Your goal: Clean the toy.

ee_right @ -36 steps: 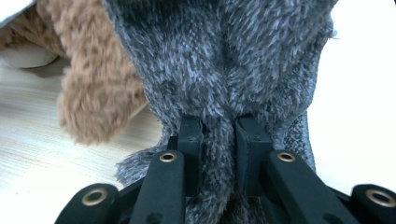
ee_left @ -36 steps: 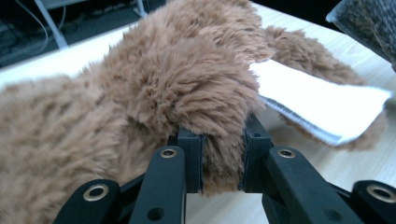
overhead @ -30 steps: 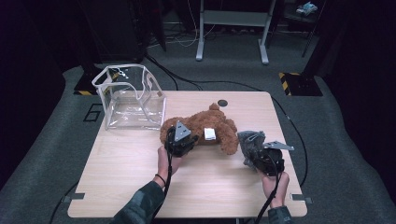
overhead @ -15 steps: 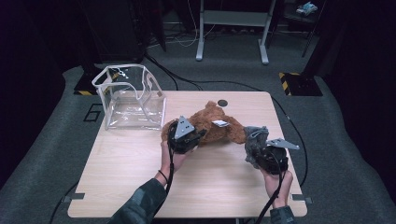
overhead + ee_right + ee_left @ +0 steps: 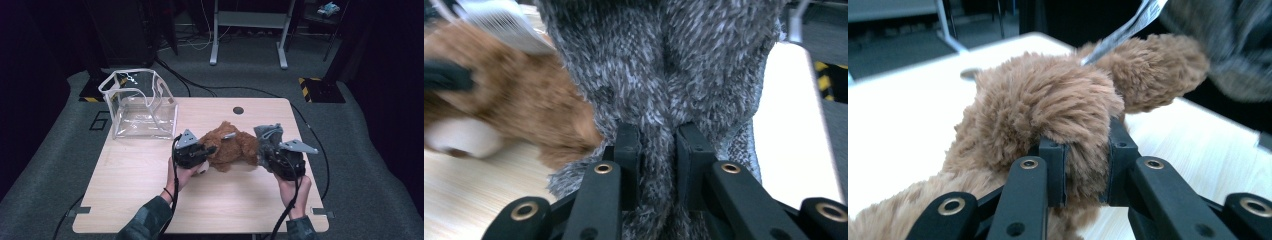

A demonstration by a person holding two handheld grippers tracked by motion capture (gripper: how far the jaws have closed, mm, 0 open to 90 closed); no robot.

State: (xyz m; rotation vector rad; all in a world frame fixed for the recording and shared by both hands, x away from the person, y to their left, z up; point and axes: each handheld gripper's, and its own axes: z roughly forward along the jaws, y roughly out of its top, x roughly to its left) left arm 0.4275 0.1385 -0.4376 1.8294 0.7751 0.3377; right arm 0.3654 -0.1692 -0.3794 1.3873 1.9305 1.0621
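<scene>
A white sewn-in label [image 5: 1128,27] sticks up from the brown plush toy [image 5: 230,147], but its print is too blurred to read. The left hand-held gripper [image 5: 1083,170] has its jaws drawn close together, pinching a tuft of the brown fur between them. The right hand-held gripper [image 5: 656,170] is likewise nearly closed, clamped on a fold of the grey plush fabric [image 5: 664,65]. The brown toy lies near the middle of the counter [image 5: 140,195], between the two grippers, with the grey piece touching its right end. A clear plastic bag [image 5: 140,102] stands open at the counter's far left corner, apart from the toy. Compared with half a second ago, the left hand-held gripper sits slightly lower and nearer the person, the toy has bunched up more compactly, and the grey fabric has risen higher beside it.
</scene>
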